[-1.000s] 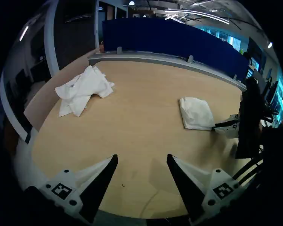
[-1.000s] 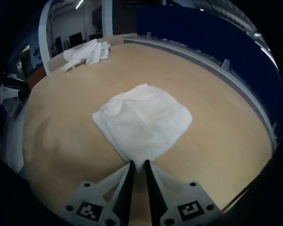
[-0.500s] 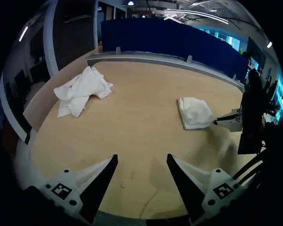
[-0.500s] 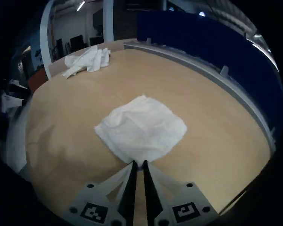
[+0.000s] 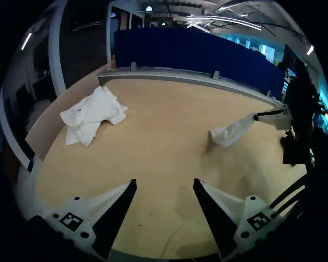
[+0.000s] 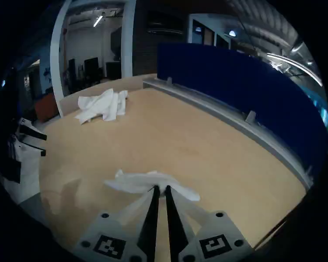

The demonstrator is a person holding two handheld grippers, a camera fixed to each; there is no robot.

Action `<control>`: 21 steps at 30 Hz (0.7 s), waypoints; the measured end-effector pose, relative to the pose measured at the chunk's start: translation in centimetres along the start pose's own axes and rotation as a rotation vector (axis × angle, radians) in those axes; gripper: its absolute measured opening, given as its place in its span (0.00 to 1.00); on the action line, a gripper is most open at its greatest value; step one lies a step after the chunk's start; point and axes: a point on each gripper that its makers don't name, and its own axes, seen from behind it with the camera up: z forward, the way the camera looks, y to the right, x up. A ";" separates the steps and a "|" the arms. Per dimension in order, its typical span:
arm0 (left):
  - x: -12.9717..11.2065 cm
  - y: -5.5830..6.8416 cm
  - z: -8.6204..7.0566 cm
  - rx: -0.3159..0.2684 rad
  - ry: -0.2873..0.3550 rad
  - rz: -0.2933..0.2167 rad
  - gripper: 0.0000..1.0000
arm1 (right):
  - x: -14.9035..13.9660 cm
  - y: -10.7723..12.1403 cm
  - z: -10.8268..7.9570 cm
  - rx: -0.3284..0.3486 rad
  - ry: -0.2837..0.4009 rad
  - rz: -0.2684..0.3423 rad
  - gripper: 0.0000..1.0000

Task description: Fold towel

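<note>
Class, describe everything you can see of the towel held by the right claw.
The towel is white, soft, wrinkled cloth, bunched into a drooping strip. The right claw is shut on one edge, holding that end above the wooden table; the far end sags low, seemingly touching it.

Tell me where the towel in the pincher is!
In the left gripper view the towel hangs on the right, pinched by the right gripper, its low end down at the wooden table, far from the crumpled towel pile at left.
</note>
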 end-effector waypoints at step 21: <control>1.6 0.7 0.1 -0.031 0.031 0.020 0.96 | 2.8 2.4 -3.0 -0.037 0.040 -0.002 0.09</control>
